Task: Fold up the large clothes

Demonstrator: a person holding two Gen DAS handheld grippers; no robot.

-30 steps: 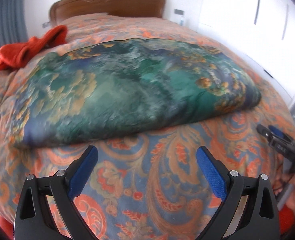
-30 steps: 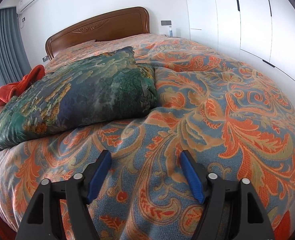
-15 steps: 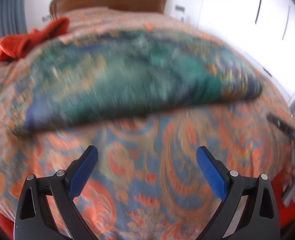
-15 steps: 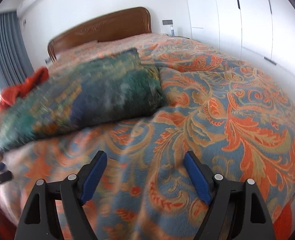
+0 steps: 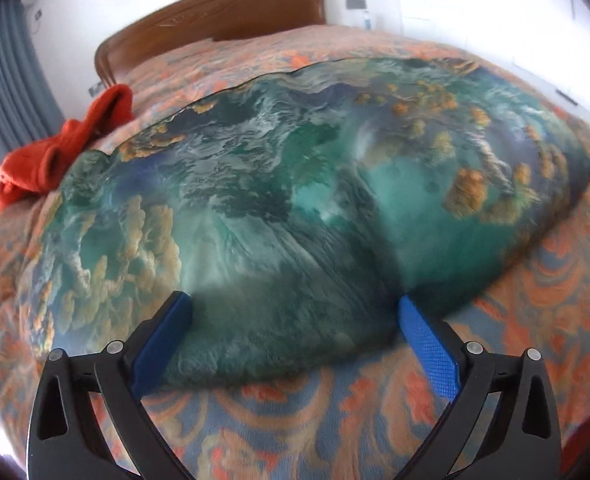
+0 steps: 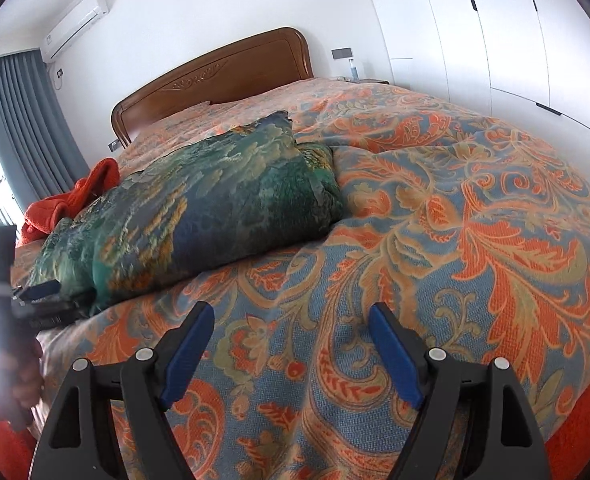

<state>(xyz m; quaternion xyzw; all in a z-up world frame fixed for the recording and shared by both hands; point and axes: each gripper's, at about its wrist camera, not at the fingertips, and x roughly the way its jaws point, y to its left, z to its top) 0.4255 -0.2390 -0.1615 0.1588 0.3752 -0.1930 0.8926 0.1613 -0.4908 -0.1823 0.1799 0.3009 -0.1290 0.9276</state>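
Note:
A folded green-and-blue printed garment (image 5: 295, 200) lies across the bed, thick and puffy. My left gripper (image 5: 293, 302) is open wide, and the garment's near edge sits between its blue fingers (image 5: 167, 336) without being pinched. In the right wrist view the same garment (image 6: 215, 208) lies to the left, with the left gripper (image 6: 41, 292) at its near left end. My right gripper (image 6: 291, 312) hangs open above the bare bedspread, well right of the garment, with nothing between its fingers.
The orange-and-blue patterned bedspread (image 6: 455, 220) covers the whole bed. A crumpled orange cloth (image 5: 63, 148) lies by the garment's far left end. A wooden headboard (image 6: 223, 76) stands at the back, white wardrobe doors (image 6: 495, 32) on the right, grey curtains (image 6: 23, 120) on the left.
My left gripper has moved forward to the garment, whose near edge now lies between its fingers. The right gripper has hardly moved and stays open.

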